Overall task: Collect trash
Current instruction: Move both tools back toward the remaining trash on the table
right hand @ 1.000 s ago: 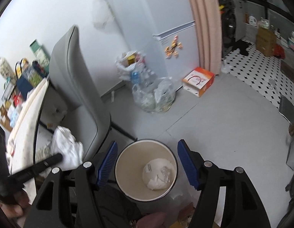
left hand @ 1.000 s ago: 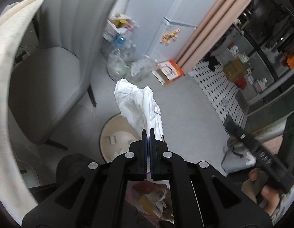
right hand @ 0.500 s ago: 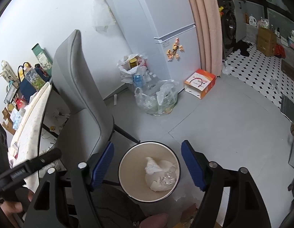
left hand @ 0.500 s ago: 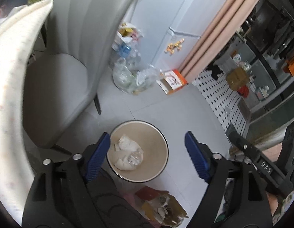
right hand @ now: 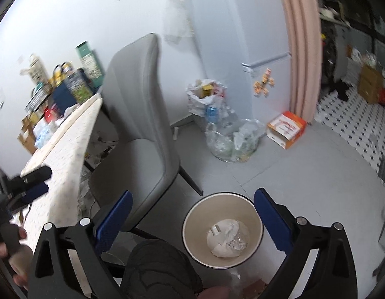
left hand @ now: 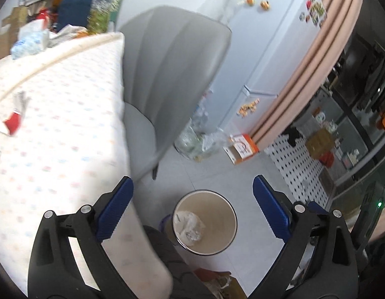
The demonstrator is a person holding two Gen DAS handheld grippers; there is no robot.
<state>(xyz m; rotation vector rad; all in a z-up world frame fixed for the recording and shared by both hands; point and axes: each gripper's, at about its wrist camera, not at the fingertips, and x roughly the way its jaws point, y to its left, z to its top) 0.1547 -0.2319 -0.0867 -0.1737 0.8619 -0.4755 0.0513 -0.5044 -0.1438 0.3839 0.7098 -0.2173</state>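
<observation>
A round beige bin (left hand: 223,214) stands on the grey floor with crumpled white tissue and clear wrap (left hand: 188,228) inside. My left gripper (left hand: 192,199) hangs high above it, jaws opening, nothing between them. My right gripper (right hand: 193,206) is also above the bin (right hand: 198,224), jaws opening and empty, with the white trash (right hand: 226,240) lying below. A red and white scrap (left hand: 14,122) lies on the dotted tablecloth (left hand: 55,149) to the left. In the right wrist view the left gripper's fingers (right hand: 38,173) show over the table edge, with a hand (right hand: 8,246) on the handle.
A grey chair (right hand: 142,124) stands between the table and the bin. Clear bags of bottles (right hand: 232,139) and an orange box (right hand: 286,128) sit by the fridge (left hand: 267,49) and the pink curtain (right hand: 302,49). A dark-trousered knee (right hand: 155,269) is just below the grippers.
The left gripper opened and the white tissue it held fell into the bin. Both grippers widened and rose away from the bin; the tabletop came into the left view.
</observation>
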